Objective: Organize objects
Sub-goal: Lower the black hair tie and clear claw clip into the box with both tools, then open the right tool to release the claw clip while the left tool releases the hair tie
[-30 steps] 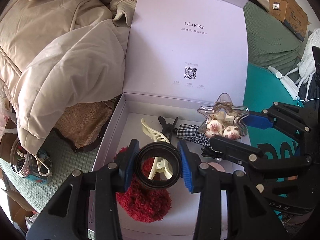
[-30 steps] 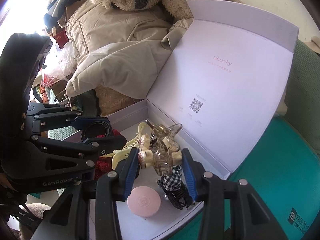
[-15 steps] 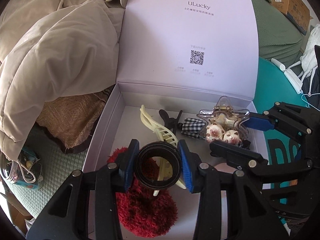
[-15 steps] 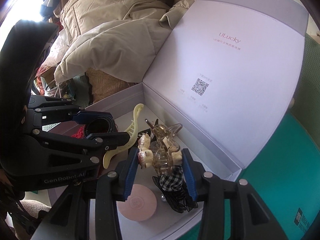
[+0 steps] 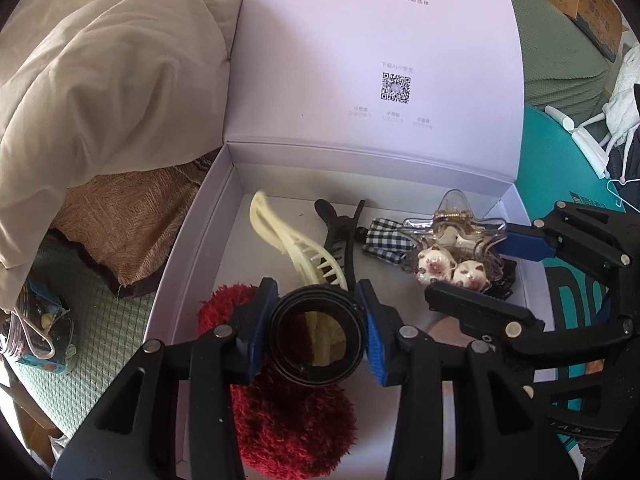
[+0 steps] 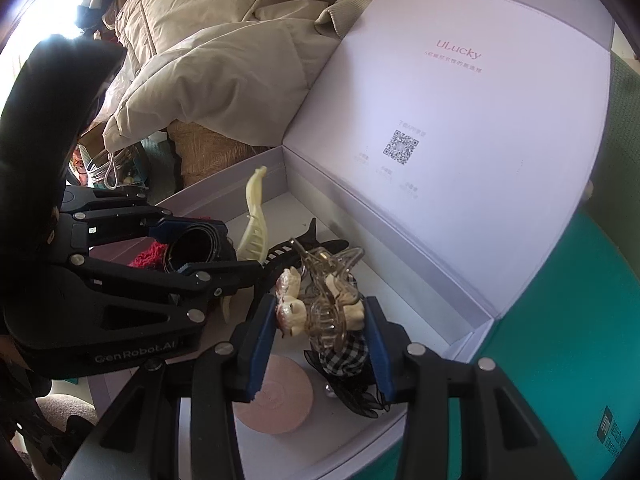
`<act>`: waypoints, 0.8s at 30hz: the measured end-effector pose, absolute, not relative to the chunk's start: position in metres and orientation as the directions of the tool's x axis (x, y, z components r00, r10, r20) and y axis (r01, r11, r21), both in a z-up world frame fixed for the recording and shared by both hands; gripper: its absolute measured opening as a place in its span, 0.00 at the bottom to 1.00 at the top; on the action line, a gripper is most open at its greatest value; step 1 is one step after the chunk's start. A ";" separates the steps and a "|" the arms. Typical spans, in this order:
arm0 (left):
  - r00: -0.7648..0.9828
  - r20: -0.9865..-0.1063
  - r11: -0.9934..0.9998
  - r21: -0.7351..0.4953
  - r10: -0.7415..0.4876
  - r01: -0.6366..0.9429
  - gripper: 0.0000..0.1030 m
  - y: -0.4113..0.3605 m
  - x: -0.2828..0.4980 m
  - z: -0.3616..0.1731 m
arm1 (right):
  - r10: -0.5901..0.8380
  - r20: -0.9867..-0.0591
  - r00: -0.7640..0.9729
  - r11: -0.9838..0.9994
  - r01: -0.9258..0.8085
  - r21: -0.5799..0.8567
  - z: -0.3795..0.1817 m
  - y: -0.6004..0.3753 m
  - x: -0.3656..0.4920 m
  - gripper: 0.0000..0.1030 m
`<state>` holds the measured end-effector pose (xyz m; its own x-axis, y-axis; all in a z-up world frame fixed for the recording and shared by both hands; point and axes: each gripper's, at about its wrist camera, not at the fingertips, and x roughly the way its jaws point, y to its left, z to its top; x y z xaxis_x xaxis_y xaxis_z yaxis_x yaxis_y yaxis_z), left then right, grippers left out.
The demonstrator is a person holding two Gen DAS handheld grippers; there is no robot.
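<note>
The white box [image 5: 188, 240] sits open, and its lid [image 5: 380, 60] stands up at the back with "ULucky" and a square code printed on it. Inside the box lie a fuzzy red hair tie [image 5: 292, 412], a cream hair claw [image 5: 296, 248], a black hair clip [image 5: 340, 232], a black-and-white checked bow [image 5: 384, 240] and a round pink case [image 6: 280, 400].

The left gripper [image 5: 318, 340] is over the box, above the red hair tie. Its blue pads [image 5: 370, 340] squeeze a black ring [image 5: 318, 338] from both sides, so the ring is held tight and you can look right through its hole.

The right gripper [image 6: 318, 320] is over the right part of the box, just above the checked bow. It pinches a clear star-shaped hair claw [image 5: 452, 228] with two little cat faces [image 5: 452, 270] on it. The claw is gripped between the two pads, off the box floor.

Outside the box, a big beige coat [image 5: 100, 92] is piled on the left, over a brown cushion [image 5: 132, 224]. The box rests on teal cloth [image 6: 560, 320] at the right. A cardboard box [image 5: 588, 4] sits far back on the right.
</note>
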<state>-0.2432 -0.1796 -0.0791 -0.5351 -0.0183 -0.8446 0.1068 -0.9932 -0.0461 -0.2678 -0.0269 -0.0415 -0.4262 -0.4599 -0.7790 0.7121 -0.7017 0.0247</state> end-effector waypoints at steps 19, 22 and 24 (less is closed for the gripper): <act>-0.539 -0.842 -0.992 -0.037 -0.032 0.117 0.48 -0.170 -0.241 -0.075 | -0.407 -0.822 -0.398 -0.686 0.728 -0.013 -0.048 -0.039 -0.257 0.43; -0.540 -0.841 -0.991 -0.041 -0.035 0.128 0.49 -0.169 -0.239 -0.071 | -0.397 -0.822 -0.408 -0.689 0.724 -0.027 -0.046 -0.039 -0.256 0.43; -0.538 -0.842 -0.990 -0.040 -0.041 0.138 0.51 -0.169 -0.238 -0.069 | -0.397 -0.822 -0.410 -0.691 0.722 -0.026 -0.044 -0.038 -0.255 0.45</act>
